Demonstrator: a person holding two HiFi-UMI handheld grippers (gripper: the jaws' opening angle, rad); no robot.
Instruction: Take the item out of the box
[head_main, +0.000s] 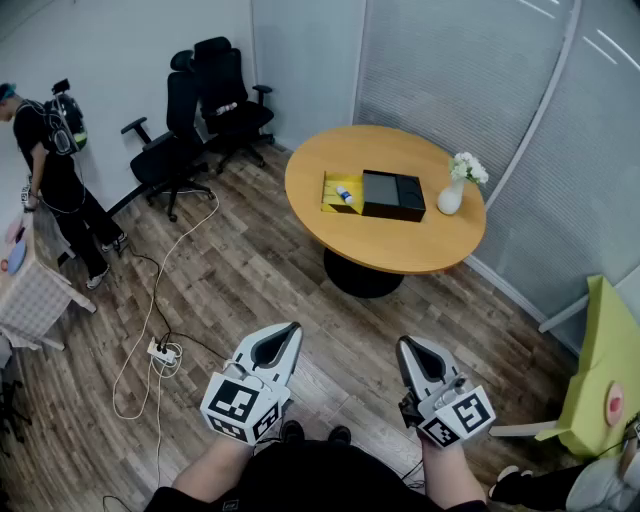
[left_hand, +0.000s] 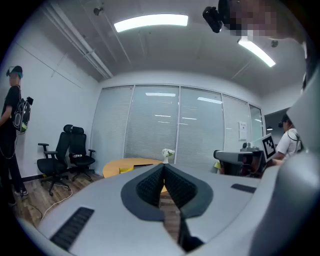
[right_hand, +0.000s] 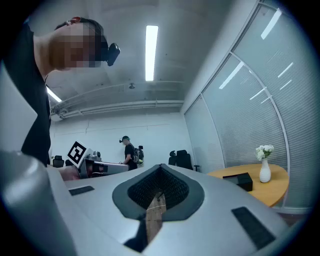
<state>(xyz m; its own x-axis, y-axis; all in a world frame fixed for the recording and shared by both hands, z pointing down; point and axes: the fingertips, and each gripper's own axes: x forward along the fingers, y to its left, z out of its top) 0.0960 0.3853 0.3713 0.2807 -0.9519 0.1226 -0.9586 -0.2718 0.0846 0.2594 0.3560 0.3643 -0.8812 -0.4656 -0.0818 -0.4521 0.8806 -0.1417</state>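
Standing well back from the table (head_main: 400, 255), we hold the left gripper (head_main: 292, 328) and right gripper (head_main: 404, 344) with jaws together, both empty. At mid-tabletop lies the box (head_main: 393, 194), and the item (head_main: 344, 195) rests in its yellow open part. We judge it light, stiff, perhaps slick, best pinched across its middle. It looks small and white with a blue end.
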